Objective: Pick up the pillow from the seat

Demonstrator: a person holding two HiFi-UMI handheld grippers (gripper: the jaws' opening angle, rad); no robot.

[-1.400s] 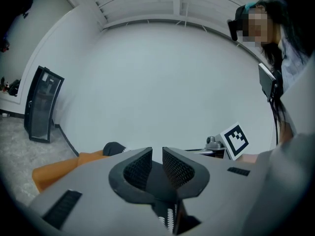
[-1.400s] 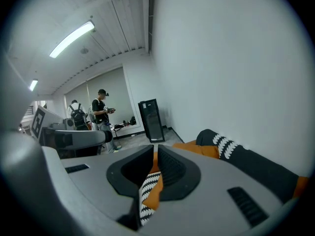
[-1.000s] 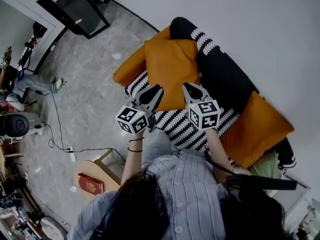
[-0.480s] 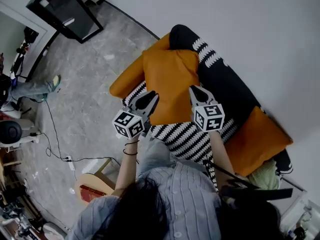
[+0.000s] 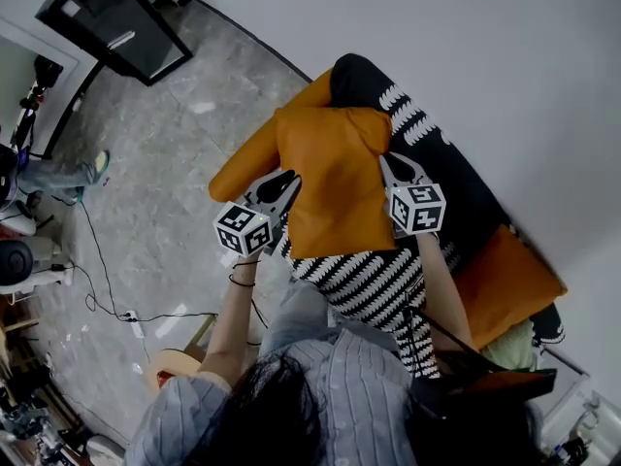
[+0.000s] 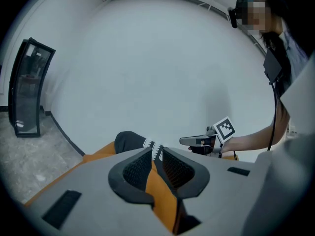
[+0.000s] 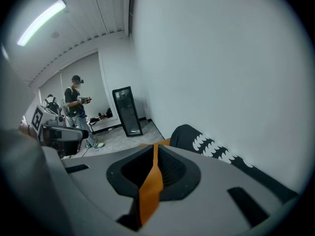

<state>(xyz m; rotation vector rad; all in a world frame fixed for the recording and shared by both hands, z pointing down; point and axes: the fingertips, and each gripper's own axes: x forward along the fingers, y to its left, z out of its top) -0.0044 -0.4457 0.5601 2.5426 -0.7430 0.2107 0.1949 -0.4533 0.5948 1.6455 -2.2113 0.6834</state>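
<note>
An orange pillow hangs above the striped seat of a sofa, held by its two side edges. My left gripper is shut on the pillow's left edge, and orange fabric shows pinched between its jaws. My right gripper is shut on the pillow's right edge, with a strip of orange fabric between its jaws. The pillow is stretched flat between the two grippers.
The sofa has a black backrest with white marks, an orange armrest at the left and another orange cushion at the right. A dark glass cabinet stands on the grey floor. Cables lie on the floor. Another person stands far off.
Both grippers have risen and moved apart with the pillow, which now hangs clear of the seat. More of the striped seat shows under it.
</note>
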